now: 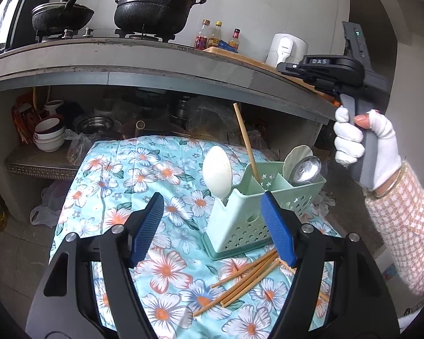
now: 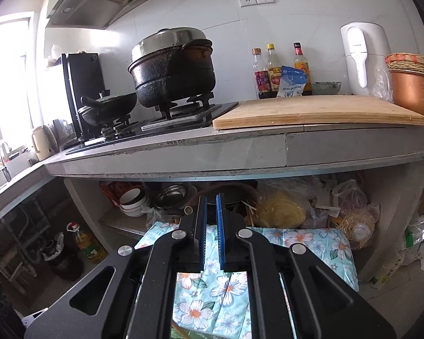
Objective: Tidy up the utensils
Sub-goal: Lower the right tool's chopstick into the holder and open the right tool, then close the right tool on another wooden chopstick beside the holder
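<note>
While the left hand-held gripper gapes empty and the right hand-held gripper sits closed on nothing, pinch one of the loose chopsticks mid-shaft, then lift it to the green caddy.

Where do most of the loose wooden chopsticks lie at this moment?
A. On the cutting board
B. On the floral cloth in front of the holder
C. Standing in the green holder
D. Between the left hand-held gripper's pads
B: the chopsticks lie in a loose pile on the floral cloth just in front of the green holder, which holds only one.

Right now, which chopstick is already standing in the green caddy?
The lone chopstick leaning upright in the green caddy, in its middle compartment. The other chopsticks lie loose on the floral cloth in front.
</note>
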Available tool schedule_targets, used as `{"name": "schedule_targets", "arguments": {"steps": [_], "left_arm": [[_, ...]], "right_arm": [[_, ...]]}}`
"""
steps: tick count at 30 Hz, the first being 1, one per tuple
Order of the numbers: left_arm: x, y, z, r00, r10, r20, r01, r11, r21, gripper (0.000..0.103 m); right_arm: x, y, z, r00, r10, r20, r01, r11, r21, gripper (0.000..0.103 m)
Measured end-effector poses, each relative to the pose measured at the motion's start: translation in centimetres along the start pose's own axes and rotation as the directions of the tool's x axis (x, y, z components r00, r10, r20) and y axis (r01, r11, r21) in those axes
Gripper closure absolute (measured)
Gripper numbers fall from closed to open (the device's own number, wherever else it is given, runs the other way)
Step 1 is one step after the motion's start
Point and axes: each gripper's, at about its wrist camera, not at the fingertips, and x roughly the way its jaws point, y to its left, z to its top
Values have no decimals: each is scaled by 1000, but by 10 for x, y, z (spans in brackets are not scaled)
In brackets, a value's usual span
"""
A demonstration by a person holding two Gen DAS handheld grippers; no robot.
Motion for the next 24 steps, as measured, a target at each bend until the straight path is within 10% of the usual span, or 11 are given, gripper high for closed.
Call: {"name": "schedule_targets", "arguments": {"steps": [3,7,16,21,24], "left_arm": [[3,0,-3,1000,-5,-9,5,1000,2,35],[8,1,-7,1000,-2,-28,2,1000,7,35],[18,-6,-20,996,-11,-84,12,1000,10,35],[16,-17,-34,991,-15,-130,20,999,35,35],[15,-21,-44,988,-17,-154,24,999,42,35]], "right_arm": [[-23,-9,-19,994,63,-84,-63,998,9,94],[-44,-12,-80,946,131,-295,-138,990,-2,69],[-13,-17,-236,706,-4,-708,-36,999,-41,69],[4,-11,-254,686,-39,-727,-36,995,-88,73],[2,-13,-251,686,-41,-726,-30,996,-84,94]]}}
